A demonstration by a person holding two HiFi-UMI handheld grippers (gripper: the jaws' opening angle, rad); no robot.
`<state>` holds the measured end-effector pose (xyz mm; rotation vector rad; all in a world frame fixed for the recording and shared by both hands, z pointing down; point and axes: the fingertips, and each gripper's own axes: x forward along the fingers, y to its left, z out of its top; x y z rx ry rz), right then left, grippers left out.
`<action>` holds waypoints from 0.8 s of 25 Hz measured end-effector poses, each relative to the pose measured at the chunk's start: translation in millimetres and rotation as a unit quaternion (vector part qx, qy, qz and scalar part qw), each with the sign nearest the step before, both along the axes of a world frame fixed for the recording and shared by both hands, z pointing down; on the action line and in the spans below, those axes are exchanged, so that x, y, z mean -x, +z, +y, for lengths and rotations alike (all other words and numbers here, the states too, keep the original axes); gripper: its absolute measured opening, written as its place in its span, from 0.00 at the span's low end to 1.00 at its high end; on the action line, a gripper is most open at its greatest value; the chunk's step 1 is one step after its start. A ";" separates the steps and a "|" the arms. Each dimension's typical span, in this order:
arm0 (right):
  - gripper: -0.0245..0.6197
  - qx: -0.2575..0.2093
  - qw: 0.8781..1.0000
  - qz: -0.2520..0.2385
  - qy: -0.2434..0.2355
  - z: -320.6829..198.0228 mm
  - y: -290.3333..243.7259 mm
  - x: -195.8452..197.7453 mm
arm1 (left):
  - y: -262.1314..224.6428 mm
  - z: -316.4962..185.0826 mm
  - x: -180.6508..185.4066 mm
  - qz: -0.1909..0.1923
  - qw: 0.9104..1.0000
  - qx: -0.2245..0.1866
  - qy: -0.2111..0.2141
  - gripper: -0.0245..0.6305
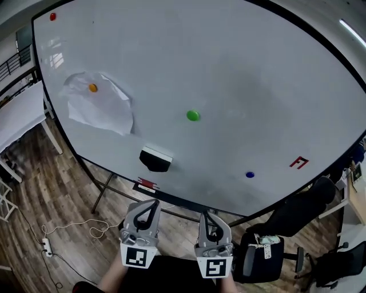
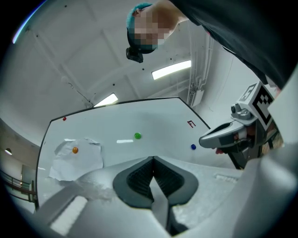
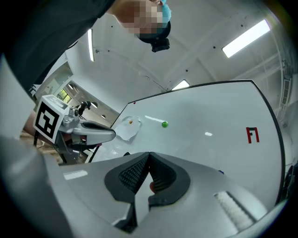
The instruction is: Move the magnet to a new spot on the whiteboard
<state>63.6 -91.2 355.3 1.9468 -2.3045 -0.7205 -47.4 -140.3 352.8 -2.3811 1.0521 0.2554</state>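
The whiteboard (image 1: 229,68) fills the head view. On it sit a green magnet (image 1: 193,115) near the middle, a blue magnet (image 1: 250,174) low on the right, a red magnet (image 1: 52,16) at the top left corner, and an orange magnet (image 1: 92,87) pinning a crumpled white paper (image 1: 100,106). My left gripper (image 1: 153,202) and right gripper (image 1: 207,214) are side by side below the board's lower edge, apart from it and pointing at it. Both are shut with nothing held. The green magnet (image 2: 137,135) (image 3: 164,124) lies far ahead of the left gripper (image 2: 152,159) and the right gripper (image 3: 149,154).
A black and white eraser (image 1: 155,159) sticks to the board low in the middle, with a red mark (image 1: 298,162) at the lower right. A black office chair (image 1: 286,229) stands at the right. A power strip with its cable (image 1: 47,246) lies on the wooden floor, and a white table (image 1: 17,120) stands left.
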 end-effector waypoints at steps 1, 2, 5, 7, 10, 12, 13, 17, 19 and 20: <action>0.04 0.000 1.000 -0.002 0.005 -1.6 0.9 3.1 | 1.1 -4.4 1.6 0.001 1.000 0.002 0.005 0.04; 0.04 0.000 1.000 0.000 0.010 -2.7 2.3 5.2 | 1.9 -7.6 1.8 0.001 1.000 0.002 0.011 0.04; 0.04 0.007 1.000 0.009 0.028 -5.9 8.8 5.1 | 2.2 -13.6 -2.6 -0.004 0.999 -0.003 0.034 0.04; 0.04 0.012 0.999 0.008 0.040 -8.9 11.4 2.5 | 2.2 -18.9 -6.3 -0.009 0.999 -0.002 0.048 0.04; 0.04 0.008 0.999 0.005 0.052 -11.8 9.2 0.9 | -1.5 -27.8 -8.9 -0.013 0.998 -0.011 0.055 0.04; 0.04 0.009 0.998 0.005 0.057 -14.2 10.4 -0.9 | -7.1 -34.6 -10.7 -0.010 0.998 -0.021 0.056 0.04; 0.04 0.012 0.998 0.004 0.060 -15.5 12.7 -2.4 | -10.2 -38.2 -12.1 -0.010 0.998 -0.025 0.056 0.04; 0.04 0.019 0.998 0.004 0.066 -20.7 18.8 -6.3 | -27.3 -51.3 -18.3 -0.005 0.998 -0.041 0.055 0.04; 0.04 0.020 0.998 0.004 0.066 -25.6 19.5 -8.0 | -36.2 -58.8 -22.9 -0.005 0.998 -0.047 0.052 0.04; 0.04 0.021 0.998 0.003 0.066 -28.8 20.2 -9.1 | -40.4 -62.6 -25.7 -0.007 0.997 -0.050 0.050 0.04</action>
